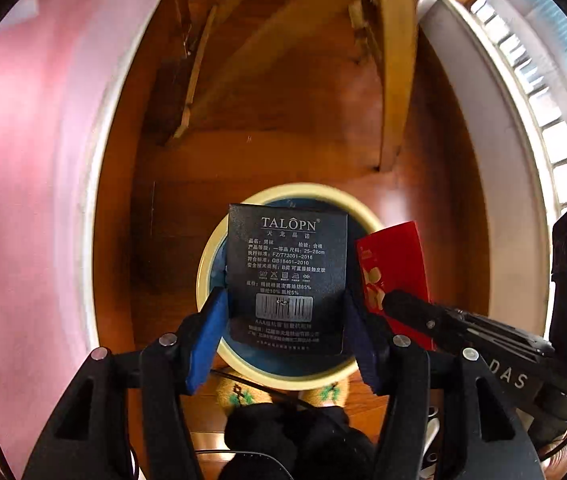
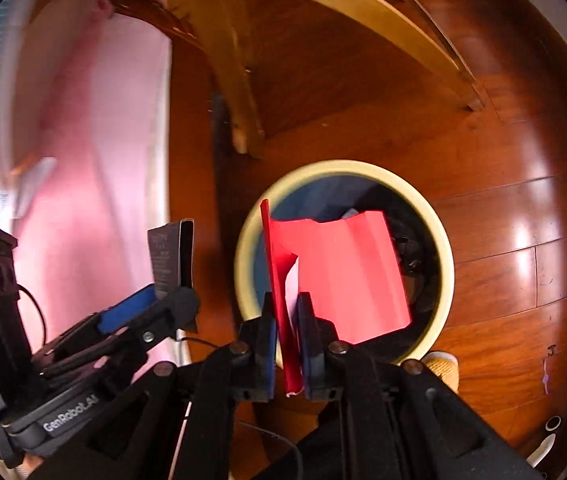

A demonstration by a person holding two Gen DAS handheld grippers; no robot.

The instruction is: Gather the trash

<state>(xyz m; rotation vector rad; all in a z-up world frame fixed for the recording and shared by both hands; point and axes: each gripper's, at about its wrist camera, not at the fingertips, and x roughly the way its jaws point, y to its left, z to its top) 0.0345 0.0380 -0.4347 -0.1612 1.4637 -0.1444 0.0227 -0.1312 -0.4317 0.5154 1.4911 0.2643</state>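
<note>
Left gripper [image 1: 285, 320] fingers hold a black sock label [image 1: 286, 276]; right gripper [image 2: 286, 344] fingers pinch a red envelope [image 2: 343, 272], both above the bin [image 2: 441, 240].

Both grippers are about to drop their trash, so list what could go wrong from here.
1. The black TALOPN card in the left gripper overhangs the near rim of the bin; released here, it might catch that rim or land on the slippers.
2. The red envelope in the right gripper is open and bent, so it could flutter sideways.
3. The two grippers sit close together and may bump.
</note>
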